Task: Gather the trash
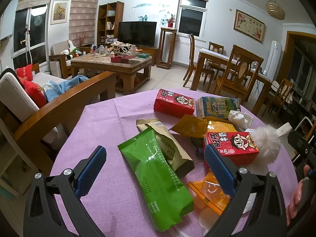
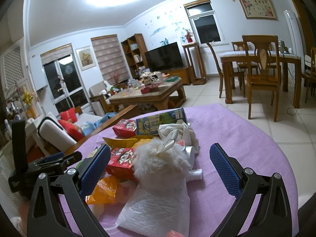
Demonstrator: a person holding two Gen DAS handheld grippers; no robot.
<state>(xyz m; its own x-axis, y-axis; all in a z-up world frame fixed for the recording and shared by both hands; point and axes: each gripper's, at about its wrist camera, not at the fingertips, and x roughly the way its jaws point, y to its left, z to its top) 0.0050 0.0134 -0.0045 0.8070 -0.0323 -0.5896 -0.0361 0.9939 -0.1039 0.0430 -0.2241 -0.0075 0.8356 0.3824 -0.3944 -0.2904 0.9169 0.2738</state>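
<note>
My left gripper (image 1: 156, 164) has its jaws spread wide and holds nothing. Between them lies a green packet (image 1: 158, 177) flat on the purple tablecloth (image 1: 102, 122), with a beige paper pouch (image 1: 167, 144) partly under it. Just at my right pad stands a red drink carton (image 1: 231, 146), and an orange candy wrapper (image 1: 209, 193) lies below it. A white fluffy ball (image 1: 266, 142) touches the carton on its far side.

My right gripper (image 2: 158, 167) is also wide open and empty. The fluffy ball (image 2: 160, 162) sits between its jaws, on top of a white napkin (image 2: 158, 205), and it blocks what is behind. The red carton (image 2: 122, 160) lies against my left pad.

Farther back on the table are a second red carton (image 1: 173, 102), a blue-green milk box (image 1: 217, 106), a crumpled tissue (image 1: 241, 118) and a yellow wrapper (image 1: 189, 126). Beyond the table I see a sofa (image 1: 23, 102) and a chair (image 2: 260, 75).
</note>
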